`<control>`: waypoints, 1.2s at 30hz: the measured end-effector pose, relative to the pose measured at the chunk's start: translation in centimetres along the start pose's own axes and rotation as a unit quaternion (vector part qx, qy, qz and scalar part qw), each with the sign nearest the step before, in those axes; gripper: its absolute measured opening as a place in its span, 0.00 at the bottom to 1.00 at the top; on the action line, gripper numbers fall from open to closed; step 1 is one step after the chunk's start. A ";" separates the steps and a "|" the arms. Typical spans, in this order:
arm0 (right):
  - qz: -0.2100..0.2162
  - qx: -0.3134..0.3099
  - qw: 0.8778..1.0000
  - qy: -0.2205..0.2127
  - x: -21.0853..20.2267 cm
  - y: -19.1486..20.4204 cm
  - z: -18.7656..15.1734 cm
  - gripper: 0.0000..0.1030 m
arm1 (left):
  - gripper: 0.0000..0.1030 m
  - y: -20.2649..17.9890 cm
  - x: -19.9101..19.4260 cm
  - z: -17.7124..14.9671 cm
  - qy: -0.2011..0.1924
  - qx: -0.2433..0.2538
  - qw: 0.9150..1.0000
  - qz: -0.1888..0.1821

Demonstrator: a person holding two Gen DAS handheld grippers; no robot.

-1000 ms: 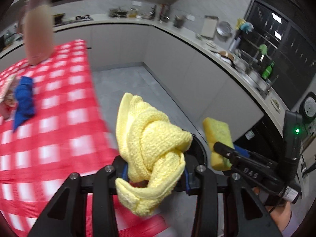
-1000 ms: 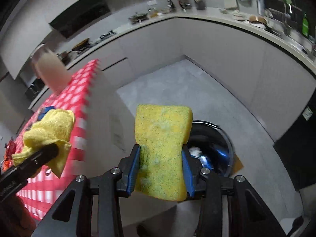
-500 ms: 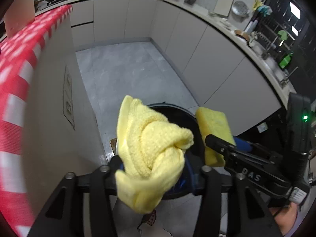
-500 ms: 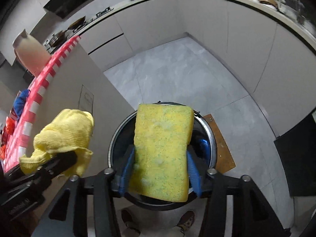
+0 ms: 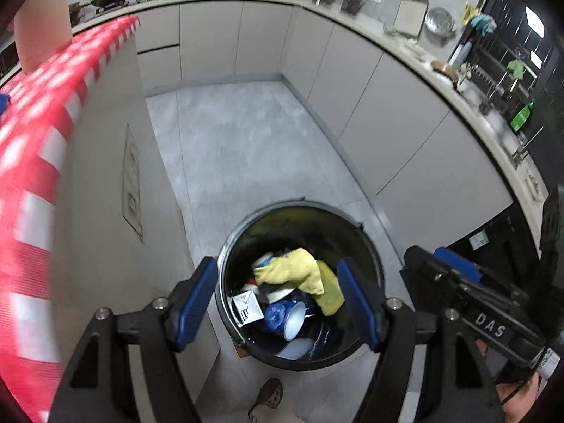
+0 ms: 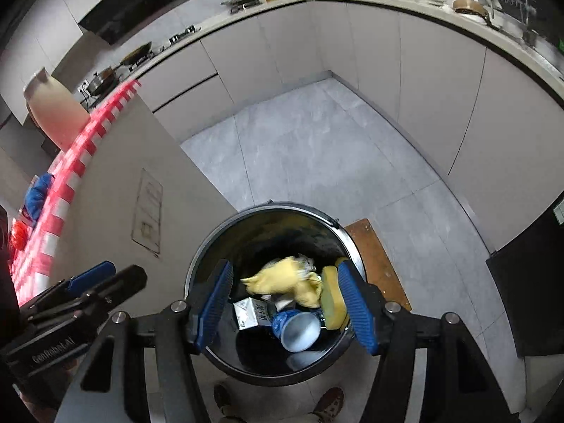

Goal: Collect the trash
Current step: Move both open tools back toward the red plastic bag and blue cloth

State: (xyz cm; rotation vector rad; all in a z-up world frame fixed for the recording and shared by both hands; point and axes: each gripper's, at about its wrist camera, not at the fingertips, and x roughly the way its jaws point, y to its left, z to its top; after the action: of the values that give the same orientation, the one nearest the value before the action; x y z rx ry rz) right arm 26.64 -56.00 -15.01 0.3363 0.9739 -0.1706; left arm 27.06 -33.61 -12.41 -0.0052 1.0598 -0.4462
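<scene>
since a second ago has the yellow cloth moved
Yes. The yellow cloth left the left gripper, whose jaws have just been opening, and dropped into the trash bin.

The bin point(image 5: 299, 218) mouth lies open from above, its bottom crowded with a cloth point(image 5: 289, 269), sponge point(image 6: 333, 298) and cups point(image 6: 299, 328). A counter side point(image 6: 141, 183) stands just left of it; bare floor point(image 5: 246, 141) spreads beyond; cabinets point(image 5: 387, 112) wall off the right.

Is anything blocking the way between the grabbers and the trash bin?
No. Left gripper and right gripper hang open above the open trash bin; yellow cloth and sponge already lie inside.
</scene>
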 end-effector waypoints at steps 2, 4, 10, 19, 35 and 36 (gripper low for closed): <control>0.001 0.001 1.000 -0.009 -1.2 0.6 0.1 0.62 | 0.70 0.3 -1.9 0.3 -0.009 0.003 1.000 -0.004; 0.001 0.002 1.000 -0.019 -2.7 1.6 0.2 0.62 | 0.70 0.7 -4.0 0.6 -0.021 0.002 1.000 -0.012; 0.011 -0.002 0.999 -0.048 -6.0 5.9 0.5 0.62 | 0.71 3.2 -8.6 1.6 -0.049 -0.008 0.998 -0.027; 0.048 -0.038 0.996 -0.071 -8.2 15.4 0.6 0.62 | 0.73 11.1 -12.7 1.8 -0.075 -0.043 0.996 0.014; 0.104 -0.115 0.986 -0.055 -5.8 34.9 -2.0 0.63 | 0.73 27.8 -18.2 -0.3 -0.097 -0.119 0.985 0.078; 0.105 -0.116 0.986 -0.055 -5.6 35.8 -2.1 0.63 | 0.73 28.6 -18.5 -0.5 -0.097 -0.119 0.985 0.080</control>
State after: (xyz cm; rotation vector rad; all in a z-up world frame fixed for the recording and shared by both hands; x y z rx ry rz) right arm 32.26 -21.82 -4.21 0.2117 0.8332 0.1143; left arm 29.18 -0.87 -3.30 -0.1723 0.9079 -0.1683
